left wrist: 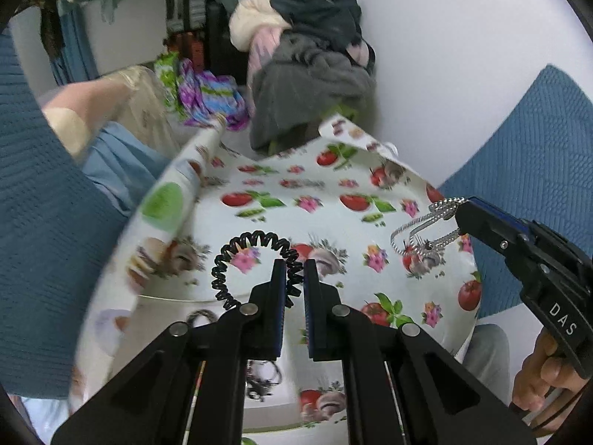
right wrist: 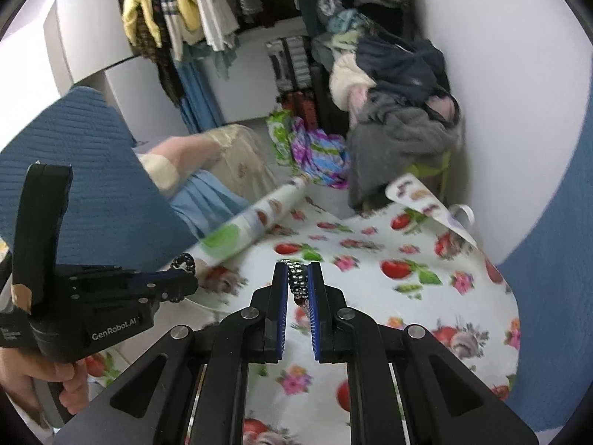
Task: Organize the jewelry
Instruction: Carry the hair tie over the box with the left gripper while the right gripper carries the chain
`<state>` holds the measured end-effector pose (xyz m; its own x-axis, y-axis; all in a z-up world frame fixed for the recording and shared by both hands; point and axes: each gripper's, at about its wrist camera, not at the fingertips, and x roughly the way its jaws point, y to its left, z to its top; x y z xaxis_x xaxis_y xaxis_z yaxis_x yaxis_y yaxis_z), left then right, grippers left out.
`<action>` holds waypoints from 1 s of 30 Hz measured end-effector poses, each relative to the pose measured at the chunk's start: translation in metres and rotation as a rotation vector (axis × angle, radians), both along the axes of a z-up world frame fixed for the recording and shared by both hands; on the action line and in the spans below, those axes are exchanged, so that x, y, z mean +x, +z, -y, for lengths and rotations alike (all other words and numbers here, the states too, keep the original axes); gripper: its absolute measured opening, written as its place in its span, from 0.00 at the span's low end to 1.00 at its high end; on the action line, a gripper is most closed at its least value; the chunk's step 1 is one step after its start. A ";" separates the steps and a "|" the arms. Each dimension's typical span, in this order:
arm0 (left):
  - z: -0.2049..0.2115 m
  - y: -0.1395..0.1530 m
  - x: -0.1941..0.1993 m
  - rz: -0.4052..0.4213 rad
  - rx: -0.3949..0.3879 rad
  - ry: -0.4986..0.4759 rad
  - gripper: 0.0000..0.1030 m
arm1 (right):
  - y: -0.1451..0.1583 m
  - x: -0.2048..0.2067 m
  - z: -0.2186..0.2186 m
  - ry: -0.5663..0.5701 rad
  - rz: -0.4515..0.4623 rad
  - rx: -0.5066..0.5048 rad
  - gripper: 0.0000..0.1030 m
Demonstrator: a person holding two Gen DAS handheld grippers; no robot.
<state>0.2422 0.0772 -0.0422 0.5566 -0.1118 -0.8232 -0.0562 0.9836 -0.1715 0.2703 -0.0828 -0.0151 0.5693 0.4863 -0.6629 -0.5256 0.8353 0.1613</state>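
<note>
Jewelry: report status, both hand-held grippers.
Left hand-held gripper shut on black spiral bracelet. Right hand-held gripper shut on silver chain. Both above patterned tablecloth; nothing in the way.

Black left gripper (left wrist: 294, 278), blue pads, 4 silver pivot pins; black right gripper (right wrist: 298, 282), "DAS" marking.
</note>
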 end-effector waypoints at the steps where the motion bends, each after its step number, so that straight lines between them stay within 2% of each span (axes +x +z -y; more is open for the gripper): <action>1: -0.006 0.004 -0.004 0.012 0.003 0.008 0.08 | 0.003 -0.002 -0.004 0.008 0.004 0.003 0.08; 7: -0.038 0.012 -0.021 0.049 0.013 0.053 0.08 | 0.014 -0.020 -0.049 0.079 0.025 0.016 0.08; 13: -0.062 -0.005 -0.040 0.040 0.012 0.086 0.08 | -0.001 -0.036 -0.081 0.127 -0.004 0.008 0.08; 22: -0.090 -0.063 -0.066 -0.029 -0.041 0.124 0.08 | -0.053 -0.053 -0.111 0.155 -0.084 -0.039 0.08; 30: -0.092 -0.116 -0.085 -0.120 -0.060 0.130 0.09 | -0.114 -0.063 -0.117 0.160 -0.188 -0.088 0.08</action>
<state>0.1575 0.1695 -0.1580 0.4680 -0.0959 -0.8785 -0.2058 0.9549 -0.2139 0.2073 0.0345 -0.1287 0.3525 0.4959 -0.7936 -0.6201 0.7589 0.1988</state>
